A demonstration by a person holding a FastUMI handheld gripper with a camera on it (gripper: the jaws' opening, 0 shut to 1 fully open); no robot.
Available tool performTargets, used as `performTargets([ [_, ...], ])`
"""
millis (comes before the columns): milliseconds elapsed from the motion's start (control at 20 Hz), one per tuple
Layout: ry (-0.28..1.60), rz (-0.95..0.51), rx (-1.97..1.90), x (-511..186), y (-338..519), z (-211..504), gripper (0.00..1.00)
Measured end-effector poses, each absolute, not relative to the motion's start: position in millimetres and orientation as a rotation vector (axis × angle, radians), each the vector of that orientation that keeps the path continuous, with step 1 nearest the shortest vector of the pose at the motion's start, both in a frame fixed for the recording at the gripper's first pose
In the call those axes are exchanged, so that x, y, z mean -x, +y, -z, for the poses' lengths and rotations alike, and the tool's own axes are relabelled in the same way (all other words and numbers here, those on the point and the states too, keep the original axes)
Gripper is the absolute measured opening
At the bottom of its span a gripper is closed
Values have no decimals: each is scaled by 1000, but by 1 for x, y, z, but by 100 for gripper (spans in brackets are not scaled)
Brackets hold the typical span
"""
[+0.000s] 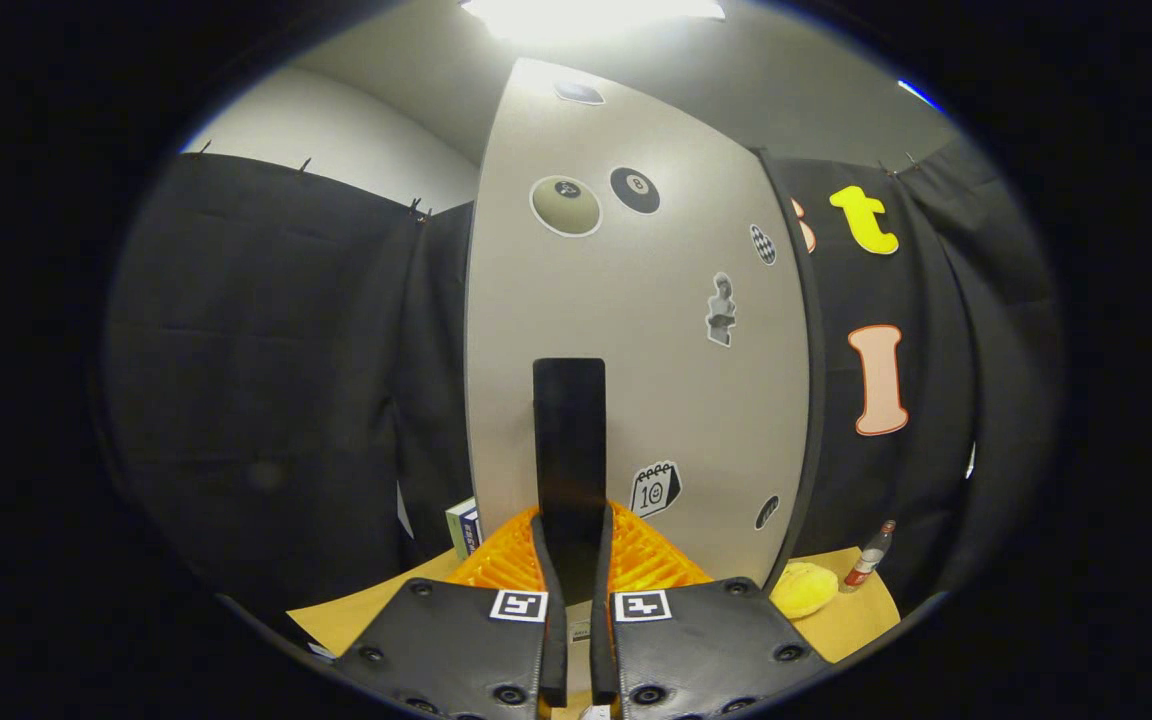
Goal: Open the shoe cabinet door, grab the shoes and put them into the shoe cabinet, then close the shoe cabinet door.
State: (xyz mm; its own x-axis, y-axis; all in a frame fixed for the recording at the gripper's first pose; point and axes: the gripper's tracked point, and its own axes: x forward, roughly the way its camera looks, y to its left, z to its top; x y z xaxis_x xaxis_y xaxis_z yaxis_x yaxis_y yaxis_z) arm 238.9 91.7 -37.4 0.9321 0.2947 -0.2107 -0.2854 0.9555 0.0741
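Note:
The shoe cabinet door [636,330] is a pale panel with several stickers, standing upright right in front of me. A black vertical handle [568,430] runs down its lower middle. My gripper [573,560] is shut on the lower end of this handle, with one finger on each side of it. I cannot tell whether the door is ajar or flush.
A tan surface [356,615] lies under the gripper. On it, right of the door, sit a yellow soft object [804,588] and a small bottle with a red label [868,556]. A white and blue box [463,526] stands at the door's lower left. Black cloth walls hang on both sides.

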Motion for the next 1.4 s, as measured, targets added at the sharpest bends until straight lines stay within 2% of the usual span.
performTargets([
  [350,227,-248,-11,-225,61,34,10],
  [1050,202,29,121,-227,-37,31,7],
  [1150,200,20,42,-227,-36,33,2],
  [1300,211,-1,-40,-225,-29,33,2],
  [1400,203,-7,-78,-219,-29,30,19],
])
